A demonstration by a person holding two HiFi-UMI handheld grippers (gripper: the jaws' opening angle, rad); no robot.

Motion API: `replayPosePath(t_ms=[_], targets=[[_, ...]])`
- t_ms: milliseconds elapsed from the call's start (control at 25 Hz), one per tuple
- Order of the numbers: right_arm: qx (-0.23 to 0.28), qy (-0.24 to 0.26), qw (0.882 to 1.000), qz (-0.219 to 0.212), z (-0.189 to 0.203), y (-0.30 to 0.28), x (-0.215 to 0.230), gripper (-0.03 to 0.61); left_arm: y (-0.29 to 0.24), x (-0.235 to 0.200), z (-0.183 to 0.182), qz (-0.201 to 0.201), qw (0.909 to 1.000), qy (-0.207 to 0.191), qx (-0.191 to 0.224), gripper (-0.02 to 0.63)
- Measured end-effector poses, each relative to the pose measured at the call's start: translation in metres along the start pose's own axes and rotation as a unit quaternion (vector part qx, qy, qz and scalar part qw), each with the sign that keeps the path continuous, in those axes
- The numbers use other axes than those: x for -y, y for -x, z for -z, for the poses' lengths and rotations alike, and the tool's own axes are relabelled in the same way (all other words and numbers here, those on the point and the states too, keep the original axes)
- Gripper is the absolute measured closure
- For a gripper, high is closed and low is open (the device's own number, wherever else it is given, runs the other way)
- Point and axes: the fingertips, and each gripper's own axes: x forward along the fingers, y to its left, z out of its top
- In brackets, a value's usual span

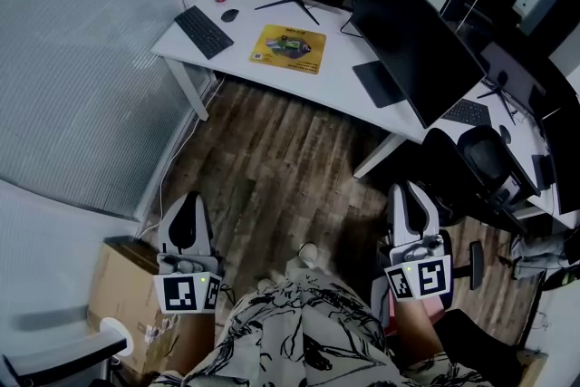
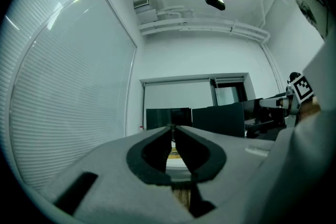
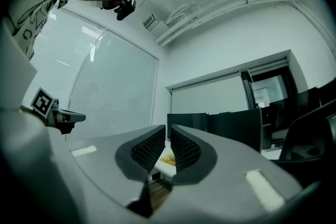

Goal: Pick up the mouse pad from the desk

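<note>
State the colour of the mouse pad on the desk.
The mouse pad is yellow with a printed picture; the head view shows it best.

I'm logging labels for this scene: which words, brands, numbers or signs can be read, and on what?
No text here is clear enough to quote.
On the yellow rectangular mouse pad on the white desk: print too small to read.
On the black keyboard: key legends too small to read.
The square markers on the left gripper and right gripper: black-and-white patterns, no letters.
</note>
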Motion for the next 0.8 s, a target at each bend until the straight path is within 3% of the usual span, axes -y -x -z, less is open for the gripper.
replayPosePath(t_ms=[800], targets=[[-0.015,-0.013,1.000,-0.005,0.008,-0.007,0.001,0.397,-0.008,-0.012,0.009,-0.021,0.9994,0.006,-0.026,0.348]])
